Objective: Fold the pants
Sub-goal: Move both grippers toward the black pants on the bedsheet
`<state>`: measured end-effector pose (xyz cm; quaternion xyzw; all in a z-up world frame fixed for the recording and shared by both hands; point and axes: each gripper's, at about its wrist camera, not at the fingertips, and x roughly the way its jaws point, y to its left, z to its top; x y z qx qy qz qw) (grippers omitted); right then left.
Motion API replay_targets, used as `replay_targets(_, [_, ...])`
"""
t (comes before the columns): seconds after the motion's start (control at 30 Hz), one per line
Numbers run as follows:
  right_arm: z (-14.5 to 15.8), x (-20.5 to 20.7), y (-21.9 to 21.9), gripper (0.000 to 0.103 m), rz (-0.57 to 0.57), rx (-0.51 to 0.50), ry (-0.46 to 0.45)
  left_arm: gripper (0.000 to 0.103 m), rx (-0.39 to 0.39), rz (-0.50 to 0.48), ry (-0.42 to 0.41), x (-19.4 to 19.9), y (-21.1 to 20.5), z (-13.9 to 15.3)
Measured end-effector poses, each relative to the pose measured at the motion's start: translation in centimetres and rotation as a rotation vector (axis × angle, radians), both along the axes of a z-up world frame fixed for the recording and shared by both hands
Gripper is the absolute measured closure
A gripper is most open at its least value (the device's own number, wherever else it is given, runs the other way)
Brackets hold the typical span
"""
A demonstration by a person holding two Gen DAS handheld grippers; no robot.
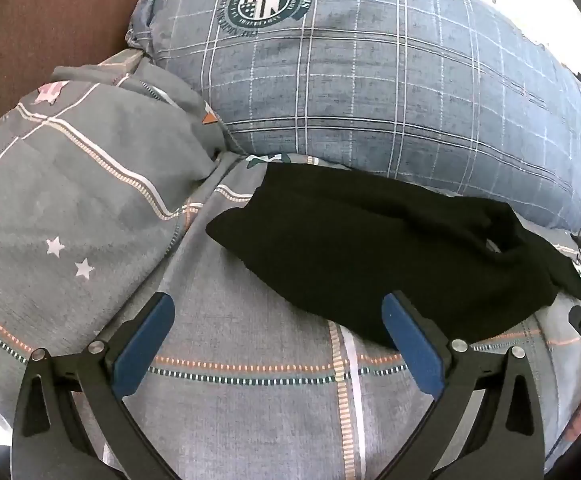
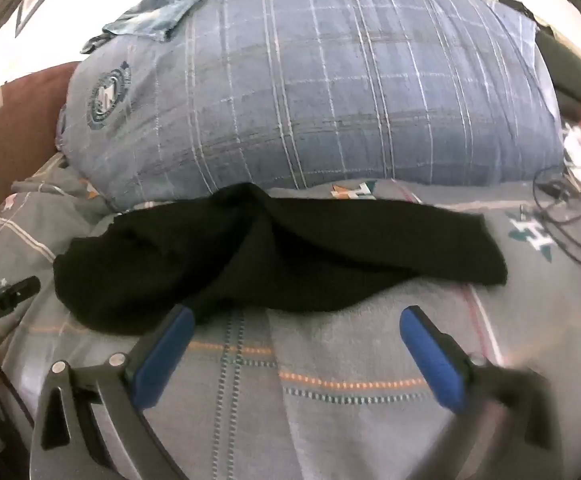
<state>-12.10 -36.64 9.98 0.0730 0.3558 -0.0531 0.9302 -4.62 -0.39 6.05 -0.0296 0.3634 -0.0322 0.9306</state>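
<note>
A: Where are the pants?

B: Black pants [image 1: 390, 248] lie bunched across the bed [image 1: 250, 400], on its grey bedsheet with dashed stripes, just in front of a blue plaid pillow [image 1: 370, 80] that bears a round crest.

A: Surroundings?

B: Grey star-print bedding [image 1: 70, 184] is heaped to the left. A brown headboard [image 1: 30, 32] stands behind. Dark cables [image 2: 570, 216] trail on the sheet at right. A scrap of blue cloth [image 2: 150, 16] sits atop the pillow.

A: Left hand-held gripper [image 1: 278, 312]?

B: Fingers wide apart, holding nothing; the right-side pad overlaps the pants' near edge; contact cannot be told.

A: Right hand-held gripper [image 2: 296, 320]?

B: Also spread wide and empty, its left-side pad [image 2: 166, 356] at the pants' edge.
</note>
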Motion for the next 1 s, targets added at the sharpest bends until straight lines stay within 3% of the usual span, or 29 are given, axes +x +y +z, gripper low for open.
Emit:
replay_targets(0.4, [0.0,-0.1,-0.9,0.000,-0.021,-0.008,-0.029,0.000,0.011,0.004,0.014,0.4,-0.2,-0.5])
replay_targets(0.67, [-1.0,-0.7,-1.9,0.000,-0.025,-0.029,0.022,0.000,-0.070,-0.029,0.076,1.0,0.2,-0.9])
replay_targets(1.0, [-1.6,1.3,-5.1,0.002,-0.025,0.260,0.050,0.000,-0.191,-0.028,0.143,2.9,-0.2,-2.5])
